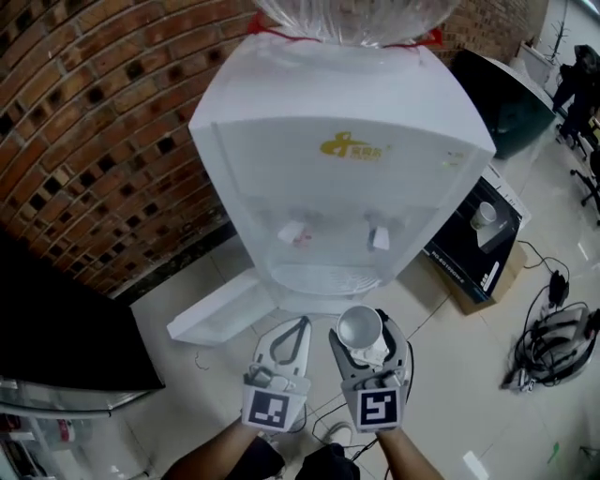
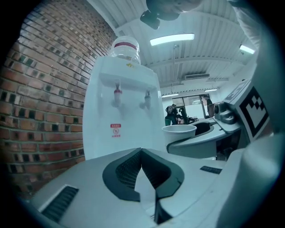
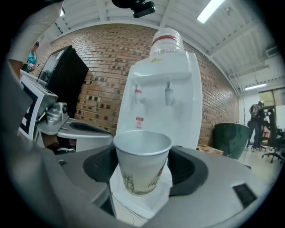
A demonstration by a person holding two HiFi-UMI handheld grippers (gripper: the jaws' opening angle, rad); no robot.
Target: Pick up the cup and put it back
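Head view: a white water dispenser [image 1: 342, 159] stands against a brick wall [image 1: 84, 122], its bottle [image 1: 352, 19] on top and its two taps [image 1: 378, 236] facing the camera. Below it, over the pale floor [image 1: 450, 375], both grippers point towards the dispenser side by side. The right gripper [image 1: 360, 326] is clamped around a white paper cup [image 1: 358, 330], which sits upright with its mouth open to the camera. The left gripper [image 1: 302, 324] carries nothing, its jaws meeting at the tips.

Left gripper view: the left gripper [image 2: 141, 154] is clenched on nothing, the dark pads [image 2: 127, 171] joined at the front. To its right the cup [image 2: 179, 132] shows in the right gripper [image 2: 200, 139], with the dispenser [image 2: 120, 120] ahead.

Right gripper view: the cup [image 3: 141, 167] stands upright between the jaws of the right gripper [image 3: 143, 156], a pad [image 3: 185, 169] pressing on each side. It is empty and has a faint print low on its wall. The dispenser [image 3: 162, 102] rises just behind, and a dark green bin [image 3: 229, 139] stands to the right.
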